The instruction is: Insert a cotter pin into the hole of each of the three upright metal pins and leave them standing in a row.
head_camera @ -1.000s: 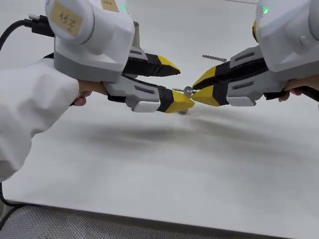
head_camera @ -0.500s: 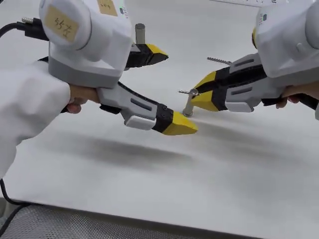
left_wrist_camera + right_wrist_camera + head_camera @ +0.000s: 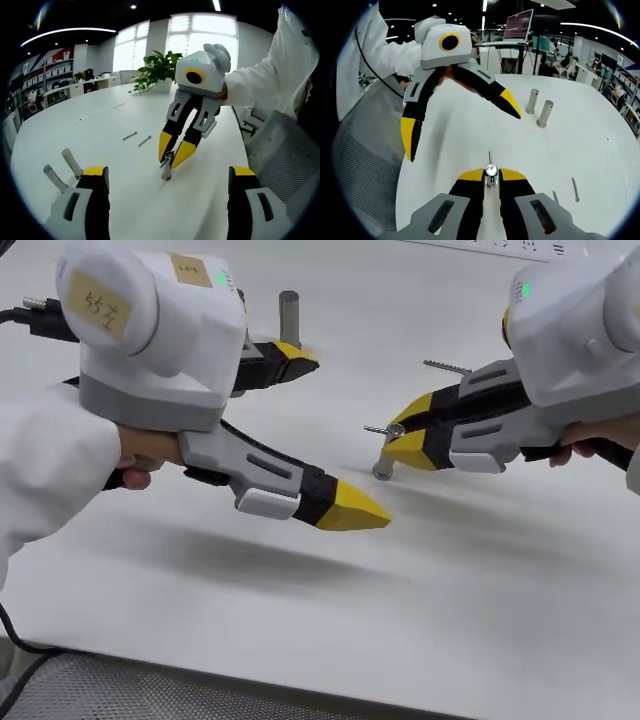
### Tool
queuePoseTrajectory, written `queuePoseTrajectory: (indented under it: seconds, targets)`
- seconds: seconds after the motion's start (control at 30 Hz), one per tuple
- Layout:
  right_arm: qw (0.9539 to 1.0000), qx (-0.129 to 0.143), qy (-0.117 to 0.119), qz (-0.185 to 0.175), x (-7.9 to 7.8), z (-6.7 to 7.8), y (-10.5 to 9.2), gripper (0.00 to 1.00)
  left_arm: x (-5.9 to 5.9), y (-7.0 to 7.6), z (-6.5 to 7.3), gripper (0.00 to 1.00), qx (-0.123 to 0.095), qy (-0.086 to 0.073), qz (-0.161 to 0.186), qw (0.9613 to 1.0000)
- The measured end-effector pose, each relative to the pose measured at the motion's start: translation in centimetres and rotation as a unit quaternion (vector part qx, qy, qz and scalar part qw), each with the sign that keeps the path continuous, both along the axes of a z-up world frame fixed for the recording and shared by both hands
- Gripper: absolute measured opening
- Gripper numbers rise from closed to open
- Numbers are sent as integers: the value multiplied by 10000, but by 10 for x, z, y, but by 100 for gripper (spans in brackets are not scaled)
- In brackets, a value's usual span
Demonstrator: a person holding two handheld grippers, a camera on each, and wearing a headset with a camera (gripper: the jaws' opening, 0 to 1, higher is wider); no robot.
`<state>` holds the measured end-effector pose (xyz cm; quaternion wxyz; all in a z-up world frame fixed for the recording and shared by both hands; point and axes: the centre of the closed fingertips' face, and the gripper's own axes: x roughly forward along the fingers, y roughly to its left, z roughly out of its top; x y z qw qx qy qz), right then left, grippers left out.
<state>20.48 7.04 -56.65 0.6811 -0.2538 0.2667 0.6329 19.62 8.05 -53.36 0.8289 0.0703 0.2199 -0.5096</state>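
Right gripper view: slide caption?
Right tongs shut on a pin, left tongs open ahead, two more pins upright beyond.

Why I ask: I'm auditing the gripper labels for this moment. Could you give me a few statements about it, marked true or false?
1. The left gripper is wide open and holds nothing. True.
2. The right gripper is shut on an upright metal pin. True.
3. The two other metal pins lie flat on the table. False: both stand upright on the table.
4. A thin cotter pin sticks out sideways near the top of the held pin. True.
5. No loose cotter pins lie on the table. False: two lie there side by side.
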Motion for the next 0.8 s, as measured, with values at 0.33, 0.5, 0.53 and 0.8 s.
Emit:
queuePoseTrajectory:
  seconds: [0.33, 0.5, 0.53, 0.8]
  targets:
    - [10000, -23, 40, 27, 0, 0, 2, 4, -4, 5, -5, 99, 53, 46, 41, 10000]
    - [10000, -11, 29, 25, 0, 0, 3, 4, -3, 11, -3, 99, -22, 57, 121, 9999]
    - [10000, -11, 37, 8, 0, 0, 3, 4, -3, 13, -3, 99, -8, 46, 134, 9999]
    - [10000, -13, 33, -30, 8, 4, 12, 4, -5, 22, 1, 99, -4, 4, 249, 9997]
